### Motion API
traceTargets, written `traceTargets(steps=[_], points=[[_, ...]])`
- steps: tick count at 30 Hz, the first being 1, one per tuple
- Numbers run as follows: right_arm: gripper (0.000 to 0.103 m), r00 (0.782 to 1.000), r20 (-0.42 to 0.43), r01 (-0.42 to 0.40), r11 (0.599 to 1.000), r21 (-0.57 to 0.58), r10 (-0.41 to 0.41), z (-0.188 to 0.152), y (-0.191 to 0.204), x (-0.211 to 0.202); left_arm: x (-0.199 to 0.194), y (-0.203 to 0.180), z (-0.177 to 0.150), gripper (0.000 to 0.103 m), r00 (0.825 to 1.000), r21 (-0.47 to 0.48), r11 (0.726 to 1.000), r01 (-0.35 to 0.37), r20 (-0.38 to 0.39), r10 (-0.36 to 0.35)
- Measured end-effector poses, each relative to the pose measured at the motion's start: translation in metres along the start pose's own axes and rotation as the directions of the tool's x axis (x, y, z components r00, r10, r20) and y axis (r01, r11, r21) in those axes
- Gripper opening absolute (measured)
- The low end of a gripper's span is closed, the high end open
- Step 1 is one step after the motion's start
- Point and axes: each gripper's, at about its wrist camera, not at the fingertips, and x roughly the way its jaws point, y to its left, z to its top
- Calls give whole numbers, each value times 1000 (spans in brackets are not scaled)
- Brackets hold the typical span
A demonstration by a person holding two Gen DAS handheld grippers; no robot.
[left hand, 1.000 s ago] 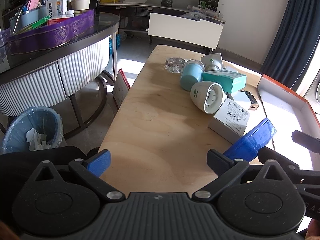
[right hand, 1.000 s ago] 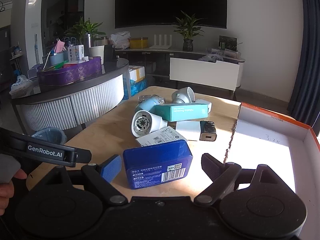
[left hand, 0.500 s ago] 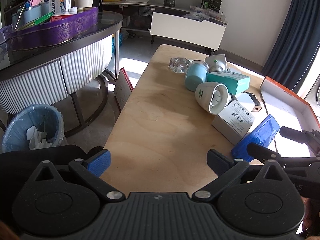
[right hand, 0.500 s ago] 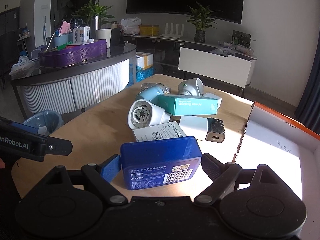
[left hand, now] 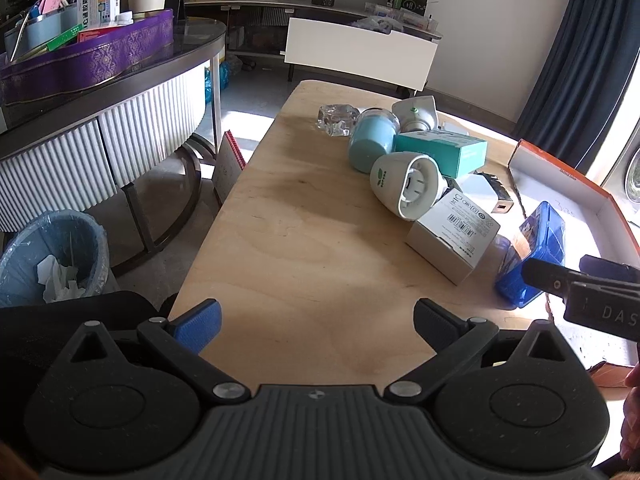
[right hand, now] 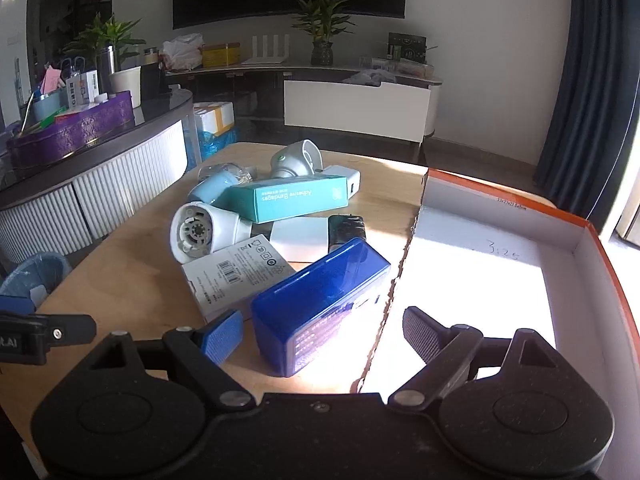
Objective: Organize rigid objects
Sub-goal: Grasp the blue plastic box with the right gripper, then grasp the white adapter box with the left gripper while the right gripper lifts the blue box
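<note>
Left wrist view: left gripper (left hand: 316, 318) spread wide, holding nothing, over bare wooden table (left hand: 304, 240). Blue box (left hand: 536, 252) tilted beside white carton (left hand: 454, 240), near orange-rimmed tray (left hand: 580, 184).

Right wrist view: right gripper (right hand: 322, 330) released, fingers straddling blue box (right hand: 320, 300), apparently not touching. Square up on its long sides, clamp firmly, then lift over tray (right hand: 592, 240) wall.

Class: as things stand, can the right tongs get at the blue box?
Probably yes. The blue box lies tilted just ahead of the open right tongs, between the fingers, and nothing blocks it, though the white carton sits close beside it.
</note>
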Motion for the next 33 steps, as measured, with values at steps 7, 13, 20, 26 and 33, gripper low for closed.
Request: traceTargets(steps=[7, 13, 20, 26, 33], points=[[101, 993, -43, 117, 986, 116, -113, 9, 8, 29, -1, -2, -2, 103, 1000, 19, 1000, 15, 4, -15], [50, 990, -102, 110, 988, 112, -99, 5, -5, 48, 3, -8, 4, 103, 998, 31, 998, 56, 23, -56], [41, 997, -64, 42, 990, 137, -33, 7, -18, 30, 14, -33, 17, 103, 985, 128, 980, 154, 57, -162], [41, 1000, -11, 27, 990, 141, -26, 2, -35, 3, 41, -60, 29, 103, 973, 261, 942, 209, 44, -228], [41, 1000, 27, -3, 988, 152, -1, 1, -50, -19, 78, -85, 39, 103, 984, 347, 924, 161, 10, -175]])
